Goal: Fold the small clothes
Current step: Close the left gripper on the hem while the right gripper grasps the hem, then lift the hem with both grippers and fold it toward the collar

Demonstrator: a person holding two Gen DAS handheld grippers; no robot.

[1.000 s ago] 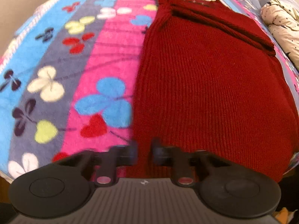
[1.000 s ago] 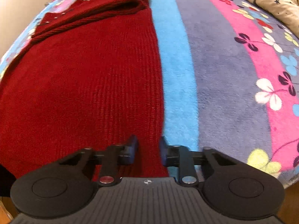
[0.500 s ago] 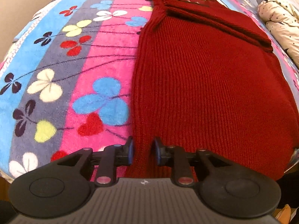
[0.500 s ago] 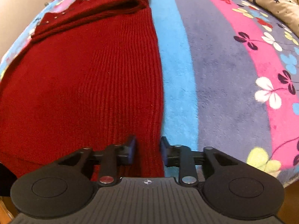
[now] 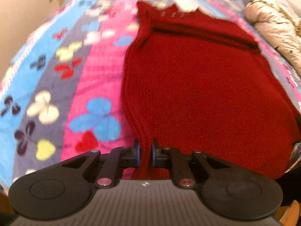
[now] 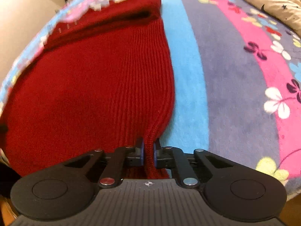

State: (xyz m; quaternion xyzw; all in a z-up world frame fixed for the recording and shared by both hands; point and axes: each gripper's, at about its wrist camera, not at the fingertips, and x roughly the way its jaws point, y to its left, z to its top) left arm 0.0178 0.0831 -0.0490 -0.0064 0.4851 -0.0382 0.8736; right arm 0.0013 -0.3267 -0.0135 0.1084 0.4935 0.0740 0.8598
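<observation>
The red sweater (image 5: 197, 86) lies flat on a flowered blanket (image 5: 56, 86); soft, thick knit, likely limp and stretchy. Its 2 near corners suit gripping: left gripper (image 5: 144, 153) and right gripper (image 6: 148, 153), just closed, each pinch one.

Red sweater (image 5: 197, 86) on floral blanket (image 5: 79, 79)

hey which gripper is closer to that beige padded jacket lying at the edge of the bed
Right, judging by layout. The right gripper pinches the red sweater's edge on the beige jacket's side; the left gripper pinches the opposite edge, with the whole sweater between.
</observation>
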